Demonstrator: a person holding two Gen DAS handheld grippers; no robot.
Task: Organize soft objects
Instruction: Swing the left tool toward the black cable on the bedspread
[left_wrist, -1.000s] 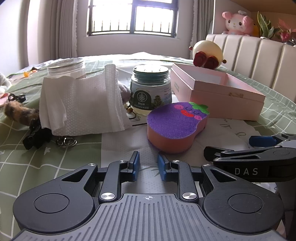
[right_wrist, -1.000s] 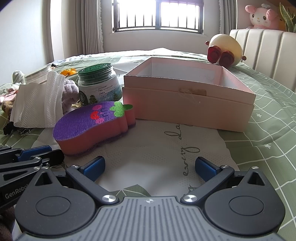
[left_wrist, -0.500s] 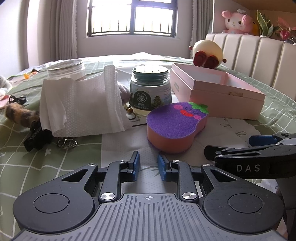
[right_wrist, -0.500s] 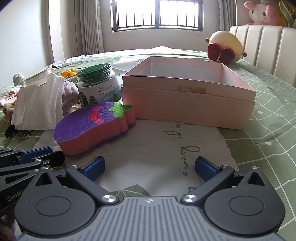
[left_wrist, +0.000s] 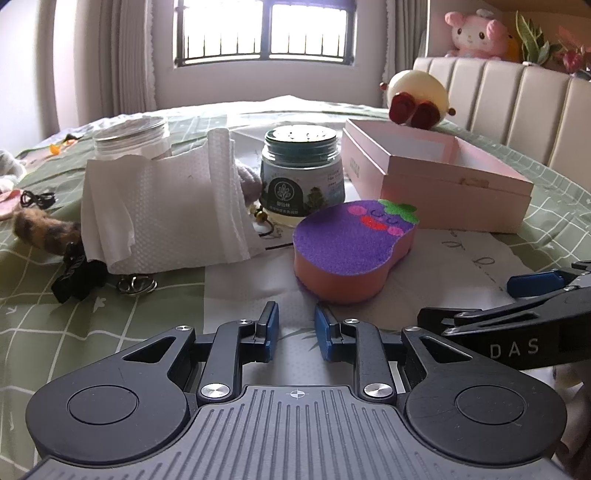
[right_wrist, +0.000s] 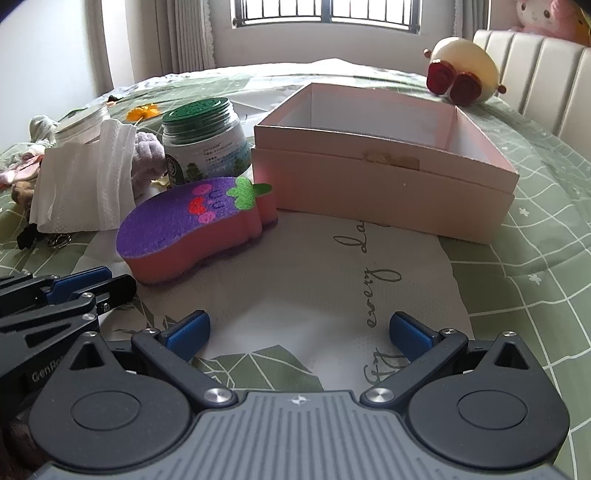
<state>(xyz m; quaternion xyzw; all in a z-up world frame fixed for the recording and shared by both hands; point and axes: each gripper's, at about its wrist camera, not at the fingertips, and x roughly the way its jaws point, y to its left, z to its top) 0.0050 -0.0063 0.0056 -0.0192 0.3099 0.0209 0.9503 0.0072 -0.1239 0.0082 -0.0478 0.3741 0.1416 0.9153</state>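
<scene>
An eggplant-shaped sponge (left_wrist: 351, 240) (right_wrist: 192, 221), purple on top with orange sides, lies on a printed paper sheet on the green checked cloth. Right of it stands an open pink box (left_wrist: 443, 192) (right_wrist: 369, 192) with nothing visible inside. My left gripper (left_wrist: 296, 325) sits just short of the sponge's near end, its blue pads a narrow gap apart with nothing between them. My right gripper (right_wrist: 299, 328) hovers over the paper in front of the box, open wide and holding nothing. Each gripper shows at the edge of the other's view.
A crumpled white paper towel (left_wrist: 159, 206), a green-lidded jar (left_wrist: 301, 177) and a clear jar (left_wrist: 129, 136) stand left of and behind the sponge. A lavender plush piece (right_wrist: 147, 155), a brown furry item (left_wrist: 40, 229), a black clip (left_wrist: 77, 269) and a cream plush toy (left_wrist: 413, 96) lie around.
The right gripper has tipped down slightly, so the box and sponge sit a little higher in its view. The left gripper and the objects have not moved.
</scene>
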